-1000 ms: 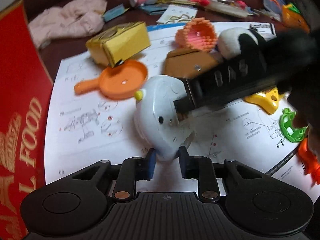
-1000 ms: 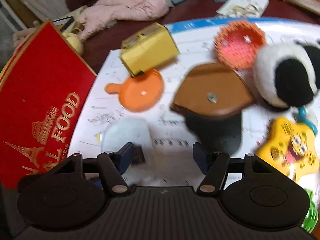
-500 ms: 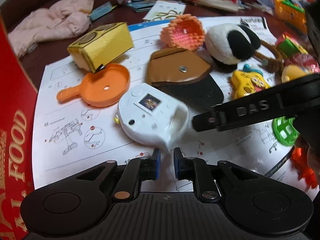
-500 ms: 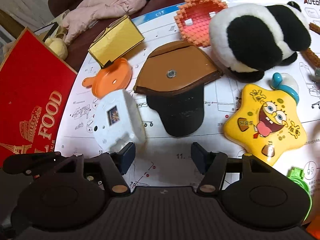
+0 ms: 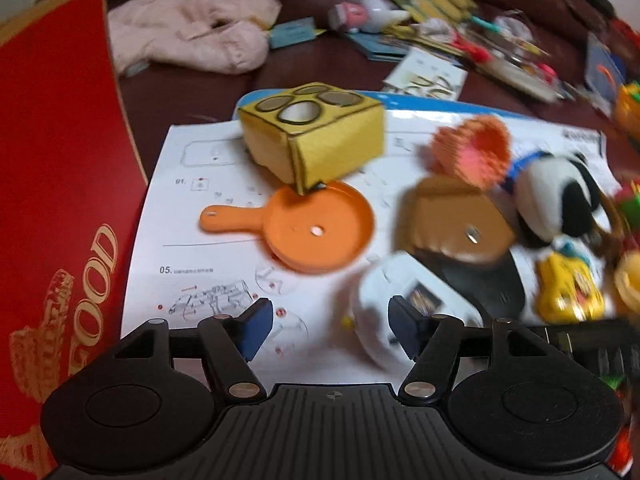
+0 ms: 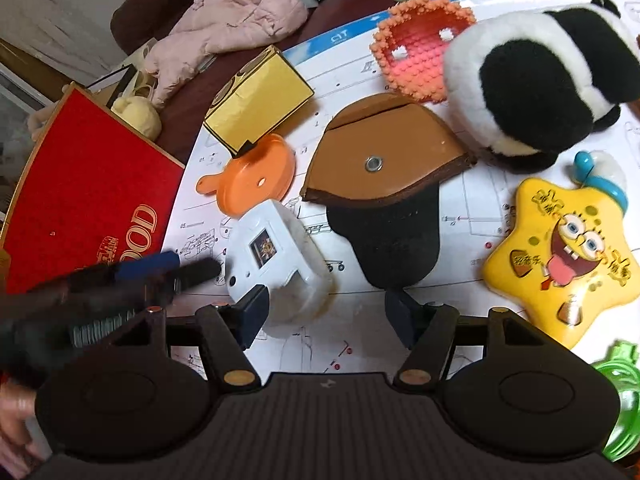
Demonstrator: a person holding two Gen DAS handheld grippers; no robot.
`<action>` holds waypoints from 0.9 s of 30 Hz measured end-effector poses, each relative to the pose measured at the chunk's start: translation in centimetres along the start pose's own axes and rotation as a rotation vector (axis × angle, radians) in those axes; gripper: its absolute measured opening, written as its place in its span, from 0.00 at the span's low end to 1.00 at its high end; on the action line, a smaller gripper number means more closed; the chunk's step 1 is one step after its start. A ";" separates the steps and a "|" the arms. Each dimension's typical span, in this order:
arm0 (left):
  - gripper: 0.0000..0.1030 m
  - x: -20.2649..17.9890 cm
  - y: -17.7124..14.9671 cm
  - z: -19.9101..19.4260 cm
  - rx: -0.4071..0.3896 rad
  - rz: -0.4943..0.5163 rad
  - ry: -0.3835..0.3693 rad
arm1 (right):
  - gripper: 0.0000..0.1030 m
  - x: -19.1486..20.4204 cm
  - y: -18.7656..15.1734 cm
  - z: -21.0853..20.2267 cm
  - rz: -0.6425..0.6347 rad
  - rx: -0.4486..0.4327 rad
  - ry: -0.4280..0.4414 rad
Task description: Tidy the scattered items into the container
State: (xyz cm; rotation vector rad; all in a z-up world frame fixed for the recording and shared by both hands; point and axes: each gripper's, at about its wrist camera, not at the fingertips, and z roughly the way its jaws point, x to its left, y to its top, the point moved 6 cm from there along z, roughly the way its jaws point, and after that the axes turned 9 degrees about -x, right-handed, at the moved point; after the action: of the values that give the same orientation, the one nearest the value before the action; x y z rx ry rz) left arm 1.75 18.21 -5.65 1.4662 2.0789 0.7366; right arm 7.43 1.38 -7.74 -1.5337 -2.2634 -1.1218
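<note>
White plastic catches the eye first: a small toy camera lies on the big instruction sheet spread over the dark desk, toward the sheet's left side. The left gripper hangs over it with its blue-padded fingers spread wide and nothing between them; the toy sits just by the right-hand finger. The right gripper is also wide apart and empty, its left finger right at the toy's near edge, though I cannot tell if it touches. Just beyond the toy are an orange toy pan, a yellow box resting on the pan's rim, and a brown pouch. A plush panda and a yellow star toy lie toward the sheet's right side. The red box stands at the sheet's left edge.
</note>
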 end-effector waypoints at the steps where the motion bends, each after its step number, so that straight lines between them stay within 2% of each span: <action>1: 0.71 0.1 0.3 0.4 0.002 -0.009 0.000 | 0.66 0.1 -0.2 0.1 -0.002 0.003 -0.001; 3: 0.70 -0.1 0.6 1.4 0.011 -0.009 -0.010 | 0.63 0.2 -0.5 0.2 -0.007 0.006 0.000; 5: 0.65 -0.4 0.6 2.2 0.017 0.011 -0.010 | 0.60 0.2 -0.5 0.2 -0.012 0.000 -0.009; 6: 0.66 -0.4 0.6 2.4 0.009 0.018 -0.012 | 0.60 0.2 -0.4 0.2 -0.012 -0.005 -0.010; 9: 0.64 -0.5 0.5 2.3 0.017 0.027 -0.024 | 0.56 -0.1 0.0 0.1 -0.006 -0.020 -0.025; 14: 0.62 -1.7 -0.2 1.4 0.027 0.100 -0.025 | 0.47 -0.8 0.4 0.7 0.048 -0.030 -0.058; 18: 0.47 -3.4 -1.1 0.3 0.041 0.174 -0.050 | 0.37 -0.9 -0.1 0.9 0.055 -0.011 -0.066; 20: 0.47 -4.2 -2.0 -0.4 0.049 0.214 -0.068 | 0.35 -1.2 -0.2 0.6 0.076 -0.010 -0.062; 23: 0.50 -5.6 -3.5 -1.1 0.091 0.229 -0.157 | 0.35 -1.7 0.3 0.2 0.108 -0.018 -0.060; 27: 0.54 -6.9 -4.8 -1.6 0.097 0.297 -0.172 | 0.37 -1.4 0.5 -0.3 0.085 -0.030 -0.057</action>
State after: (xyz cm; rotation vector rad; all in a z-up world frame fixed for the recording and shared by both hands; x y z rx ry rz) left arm -0.54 10.11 -7.18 1.8489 1.8125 0.5993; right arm 8.44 0.30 -8.02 -1.6771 -2.2036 -1.1071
